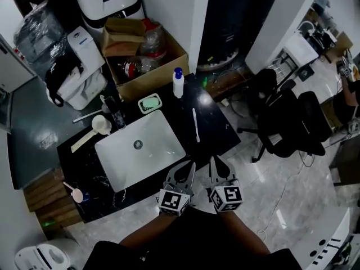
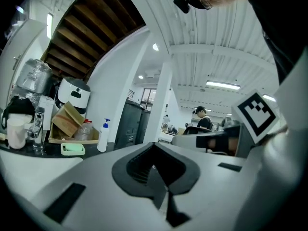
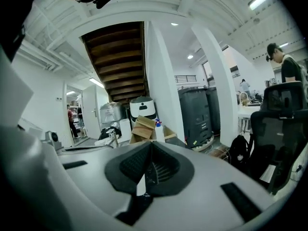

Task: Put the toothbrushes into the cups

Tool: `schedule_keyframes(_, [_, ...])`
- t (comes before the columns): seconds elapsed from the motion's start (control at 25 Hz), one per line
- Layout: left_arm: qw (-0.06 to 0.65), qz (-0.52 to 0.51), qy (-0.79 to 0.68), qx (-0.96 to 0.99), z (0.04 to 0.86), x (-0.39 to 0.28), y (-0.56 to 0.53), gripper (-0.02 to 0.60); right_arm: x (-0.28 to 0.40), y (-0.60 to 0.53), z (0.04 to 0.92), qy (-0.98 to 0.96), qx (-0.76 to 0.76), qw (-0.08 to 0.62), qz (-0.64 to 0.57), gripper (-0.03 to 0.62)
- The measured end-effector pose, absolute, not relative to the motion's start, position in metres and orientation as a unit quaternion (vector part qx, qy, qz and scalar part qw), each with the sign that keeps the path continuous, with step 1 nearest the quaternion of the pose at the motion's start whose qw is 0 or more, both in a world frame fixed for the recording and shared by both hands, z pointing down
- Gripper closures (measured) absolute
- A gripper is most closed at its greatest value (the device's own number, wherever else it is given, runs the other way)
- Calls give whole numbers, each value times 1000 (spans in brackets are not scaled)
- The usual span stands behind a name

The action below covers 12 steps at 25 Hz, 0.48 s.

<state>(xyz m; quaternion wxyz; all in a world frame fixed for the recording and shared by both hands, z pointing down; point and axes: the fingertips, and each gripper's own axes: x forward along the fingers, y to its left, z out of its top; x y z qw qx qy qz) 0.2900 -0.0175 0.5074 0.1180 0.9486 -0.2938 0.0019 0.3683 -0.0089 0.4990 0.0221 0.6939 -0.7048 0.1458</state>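
L claw; R claw; closed, empty

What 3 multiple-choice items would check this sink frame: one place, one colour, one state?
1. Where is the toothbrush nearest the right tool?
A) inside the sink
B) on the black counter, right of the sink
C) between that tool's jaws

2. What colour is the cap of the white bottle?
A) blue
B) red
C) green

3. How do the left tool and the right tool stand?
A) both wide open
B) left shut on a toothbrush
C) both shut, empty

Key:
1 B: the head view shows it lying flat on the dark top beside the sink's right edge.
2 A: its top is blue in the head view and the left gripper view.
3 C: each gripper view shows its jaws together with nothing between them.
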Motion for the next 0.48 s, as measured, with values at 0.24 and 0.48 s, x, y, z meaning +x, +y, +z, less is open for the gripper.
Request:
schedule_keyframes(0.24, [136,-19,-301,944,505,279,-70,568,364,-66,517,-705,687,73,160,574])
schedule_keyframes(0.48, [133,-35,-302,943,494,267,-114,568,358,-98,540,-700,679,102,195,573])
